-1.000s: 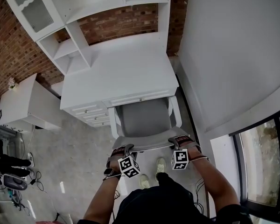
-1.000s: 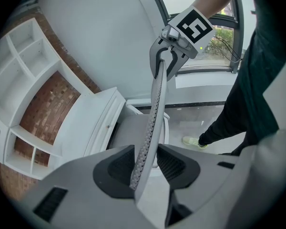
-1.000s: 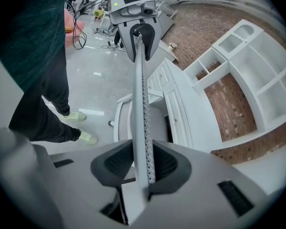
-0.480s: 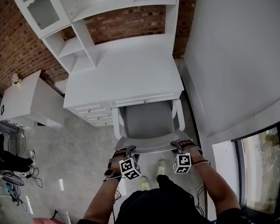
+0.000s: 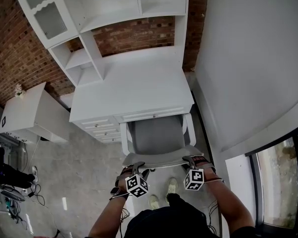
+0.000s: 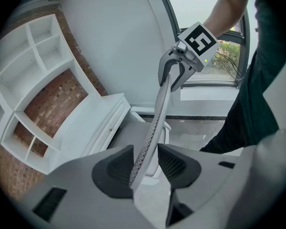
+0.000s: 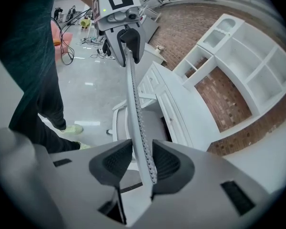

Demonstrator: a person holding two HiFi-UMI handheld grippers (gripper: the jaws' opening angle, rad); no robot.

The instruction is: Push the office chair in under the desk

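The jaws of my left gripper [image 6: 145, 162] and right gripper [image 7: 142, 162] have just been opening. They stand apart around the office chair's backrest [image 6: 154, 123].

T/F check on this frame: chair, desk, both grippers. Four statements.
1. The chair stands at the desk front. True.
2. The left gripper and right gripper straddle the backrest top. True; their fingers have just been opening, with the backrest between them.
3. Behind the desk is white tile. False: it is a brick wall.
4. The chair is black. False: it is grey and white.
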